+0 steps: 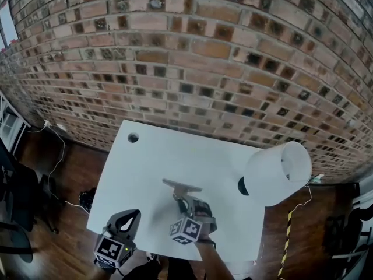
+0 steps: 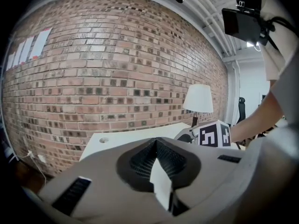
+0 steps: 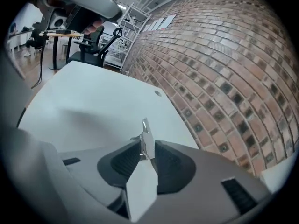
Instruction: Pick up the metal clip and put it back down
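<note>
Two grippers sit low at the near edge of the white table (image 1: pixel 163 156) in the head view. My right gripper (image 1: pixel 185 200) points toward 12 o'clock, and the metal clip (image 1: pixel 182 185) lies on the tabletop right at its tips, a grey bar set crosswise to the jaws.

In the right gripper view the clip (image 3: pixel 146 133) stands edge-on between the tips of the right gripper (image 3: pixel 145 147). The jaws are slightly apart, and the pads do not seem to press on the clip.

My left gripper (image 1: pixel 133 214) is at about 8 o'clock from the right one, at the table's near left corner. In its own view the left gripper (image 2: pixel 156 143) has its tips drawn together with nothing between them.

A lamp (image 1: pixel 278 171) with a white shade stands at 2 o'clock from the clip. A round hole (image 1: pixel 133 137) in the tabletop is at 10 o'clock. The brick wall (image 1: pixel 186 57) runs behind the table at 12.
</note>
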Motion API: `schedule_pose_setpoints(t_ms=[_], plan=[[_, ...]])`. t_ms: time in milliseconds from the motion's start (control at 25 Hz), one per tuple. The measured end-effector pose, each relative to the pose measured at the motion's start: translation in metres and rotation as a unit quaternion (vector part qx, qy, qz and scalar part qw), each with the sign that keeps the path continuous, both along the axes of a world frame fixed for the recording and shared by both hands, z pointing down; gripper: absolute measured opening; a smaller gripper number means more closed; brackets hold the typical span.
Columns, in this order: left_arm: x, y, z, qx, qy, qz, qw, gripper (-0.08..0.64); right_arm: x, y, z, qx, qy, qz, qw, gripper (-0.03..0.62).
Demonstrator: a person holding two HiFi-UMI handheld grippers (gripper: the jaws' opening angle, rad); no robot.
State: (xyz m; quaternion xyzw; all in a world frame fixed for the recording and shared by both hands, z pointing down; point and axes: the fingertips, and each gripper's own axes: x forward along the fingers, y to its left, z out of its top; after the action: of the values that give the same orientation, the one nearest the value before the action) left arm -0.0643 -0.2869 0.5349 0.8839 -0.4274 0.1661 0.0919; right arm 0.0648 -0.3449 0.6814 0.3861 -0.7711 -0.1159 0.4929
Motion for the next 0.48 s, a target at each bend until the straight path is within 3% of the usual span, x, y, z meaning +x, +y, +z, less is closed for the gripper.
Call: schedule_pose_setpoints(t_ms=[480], plan=[[-0.008, -0.005, 0.016, -0.024, -0.011, -0.021, 0.9994, -0.009, -0.011, -0.016, 0.034, -0.008, 0.048, -0.039, 0.998, 0.101]])
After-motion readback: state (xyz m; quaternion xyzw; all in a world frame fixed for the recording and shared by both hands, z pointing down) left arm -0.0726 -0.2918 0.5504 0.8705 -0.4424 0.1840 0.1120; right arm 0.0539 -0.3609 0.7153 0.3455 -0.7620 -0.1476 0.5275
